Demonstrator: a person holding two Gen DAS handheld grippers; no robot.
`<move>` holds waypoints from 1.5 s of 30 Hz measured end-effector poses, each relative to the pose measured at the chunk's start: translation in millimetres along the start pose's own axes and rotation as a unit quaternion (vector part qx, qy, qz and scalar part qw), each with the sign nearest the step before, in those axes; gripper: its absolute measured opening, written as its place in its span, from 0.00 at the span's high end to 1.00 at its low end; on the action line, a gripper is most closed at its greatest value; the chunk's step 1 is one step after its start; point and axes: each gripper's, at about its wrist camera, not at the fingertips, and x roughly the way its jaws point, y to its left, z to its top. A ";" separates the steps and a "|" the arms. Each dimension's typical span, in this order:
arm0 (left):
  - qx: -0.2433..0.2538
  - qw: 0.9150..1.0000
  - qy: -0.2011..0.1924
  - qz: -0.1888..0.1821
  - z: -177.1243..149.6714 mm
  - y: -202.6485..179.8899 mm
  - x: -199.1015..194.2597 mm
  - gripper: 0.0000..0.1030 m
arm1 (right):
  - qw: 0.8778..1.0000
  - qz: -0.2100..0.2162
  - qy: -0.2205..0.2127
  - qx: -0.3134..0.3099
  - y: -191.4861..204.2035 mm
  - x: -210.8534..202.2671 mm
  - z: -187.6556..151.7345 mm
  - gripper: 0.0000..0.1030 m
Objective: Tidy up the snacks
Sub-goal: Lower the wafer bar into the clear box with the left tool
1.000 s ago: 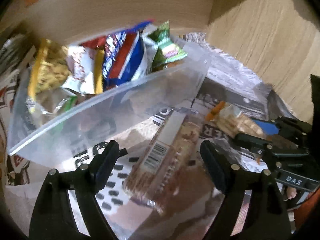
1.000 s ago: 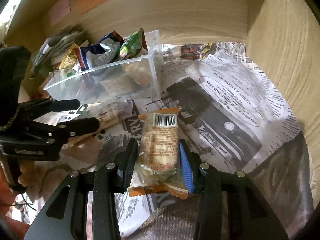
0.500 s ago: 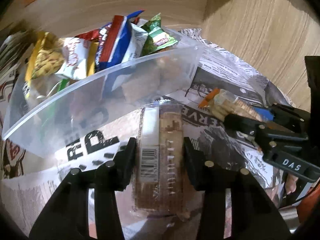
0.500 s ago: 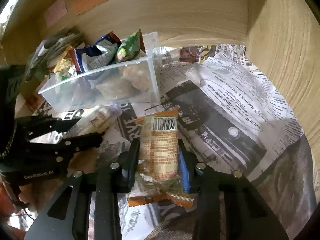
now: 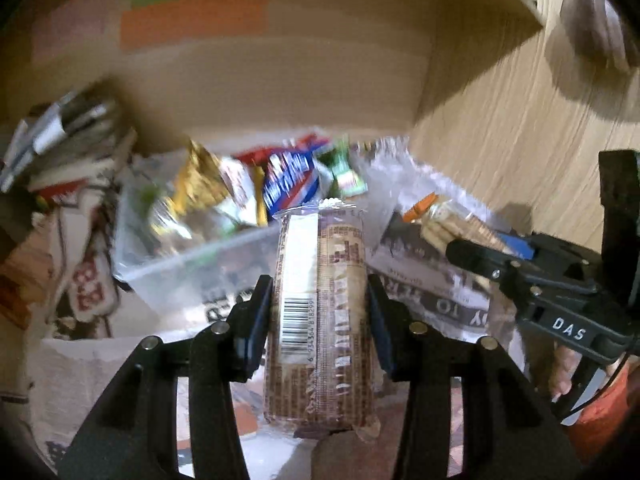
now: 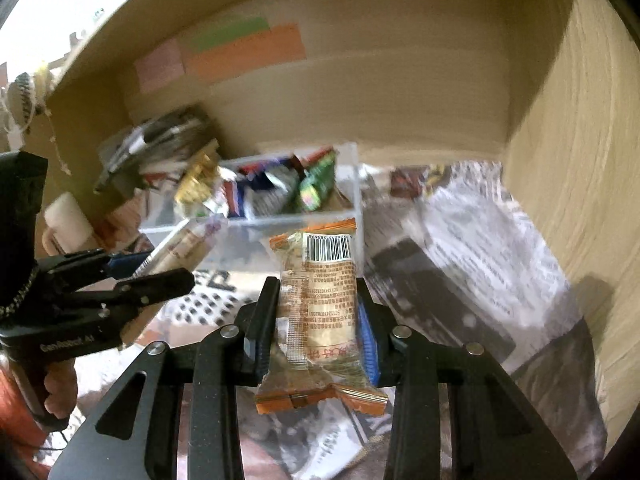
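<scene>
My left gripper is shut on a long brown biscuit pack with a barcode and holds it off the shelf, in front of the clear plastic bin. My right gripper is shut on an orange-edged cracker packet and holds it up before the same clear bin. The bin holds several snack bags, blue, green and gold. Each gripper shows in the other's view: the right one at the right, the left one at the left.
The cupboard floor is lined with newspaper. A wooden side wall stands on the right and a back wall with coloured paper labels behind. A heap of bags and papers lies left of the bin.
My left gripper closed on the brown biscuit pack and lifted it. My right gripper lifted the cracker packet off the newspaper. Both views have tilted up toward the bin.
</scene>
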 end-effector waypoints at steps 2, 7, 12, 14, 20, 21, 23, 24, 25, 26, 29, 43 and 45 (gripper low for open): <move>0.001 1.000 -0.016 0.009 6.4 3.4 -11.1 0.56 | 1.000 0.005 -0.010 -0.006 3.9 -1.6 6.4 0.68; -0.003 0.999 -0.041 0.026 25.5 16.1 -24.0 0.56 | 0.999 0.017 -0.032 -0.015 13.1 -1.2 23.5 0.68; -0.012 0.998 -0.053 0.036 45.4 24.9 -15.3 0.56 | 0.998 0.024 -0.047 -0.021 17.7 4.4 40.6 0.68; -0.016 0.998 -0.054 0.038 53.8 27.4 -9.5 0.56 | 0.998 0.026 -0.051 -0.024 18.9 9.1 48.8 0.68; -0.029 0.998 -0.048 0.036 73.8 38.0 15.1 0.56 | 0.998 0.021 -0.058 -0.024 18.1 24.6 68.4 0.68; -0.032 0.998 -0.046 0.035 76.7 39.9 19.3 0.56 | 0.998 0.021 -0.058 -0.021 16.9 27.6 71.1 0.68; -0.036 0.998 -0.043 0.031 81.6 43.4 26.8 0.56 | 0.998 0.021 -0.057 -0.015 13.8 34.7 76.6 0.68; -0.037 0.998 -0.042 0.030 83.2 44.7 30.5 0.56 | 0.998 0.021 -0.057 -0.013 12.4 37.4 78.7 0.68; -0.038 0.998 -0.040 0.029 85.4 45.9 34.6 0.56 | 0.998 0.020 -0.055 -0.011 10.8 41.6 81.5 0.68; -0.039 0.998 -0.038 0.028 88.0 47.6 39.8 0.56 | 0.998 0.020 -0.054 -0.009 9.6 45.1 83.3 0.68; -0.041 0.998 -0.031 0.027 94.0 51.2 53.0 0.56 | 0.999 0.016 -0.045 -0.005 6.6 57.2 88.4 0.68; -0.055 0.998 -0.002 0.028 95.6 61.1 91.1 0.54 | 1.000 0.003 -0.010 -0.003 0.6 90.6 89.3 0.66; -0.050 0.998 -0.006 0.032 94.1 59.3 87.2 0.52 | 1.000 0.004 -0.008 0.000 -0.4 90.8 88.8 0.64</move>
